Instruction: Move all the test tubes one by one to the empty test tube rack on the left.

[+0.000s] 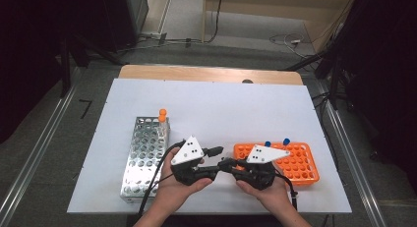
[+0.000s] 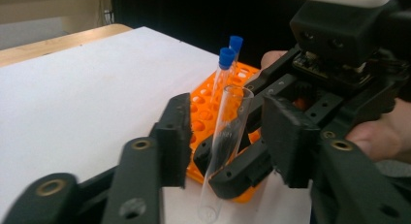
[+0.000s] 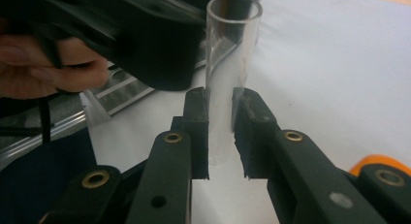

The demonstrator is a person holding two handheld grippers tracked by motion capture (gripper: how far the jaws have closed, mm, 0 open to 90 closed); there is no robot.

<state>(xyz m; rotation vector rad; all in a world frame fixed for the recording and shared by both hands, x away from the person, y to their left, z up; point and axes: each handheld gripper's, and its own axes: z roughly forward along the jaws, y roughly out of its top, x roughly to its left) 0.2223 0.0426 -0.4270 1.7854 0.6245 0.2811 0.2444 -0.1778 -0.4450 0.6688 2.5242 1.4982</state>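
Note:
A clear test tube point(image 3: 228, 64) with no cap stands upright, its open mouth on top. My right gripper point(image 3: 219, 93) is shut on its lower half, both pads pressed against the glass. In the left gripper view the same tube point(image 2: 227, 136) rises between the jaws of my left gripper point(image 2: 228, 112). A gap shows on each side of the glass, so these jaws are open around it. From above, the left gripper point(image 1: 219, 159) and the right gripper point(image 1: 227, 164) meet tip to tip near the table's front, between the two racks.
An orange rack point(image 1: 300, 163) at the right front holds two blue-capped tubes point(image 1: 268, 144). A metal rack point(image 1: 145, 153) at the left carries orange-capped tubes point(image 1: 162, 114) at its far end. Both stand on a white board point(image 1: 221, 99).

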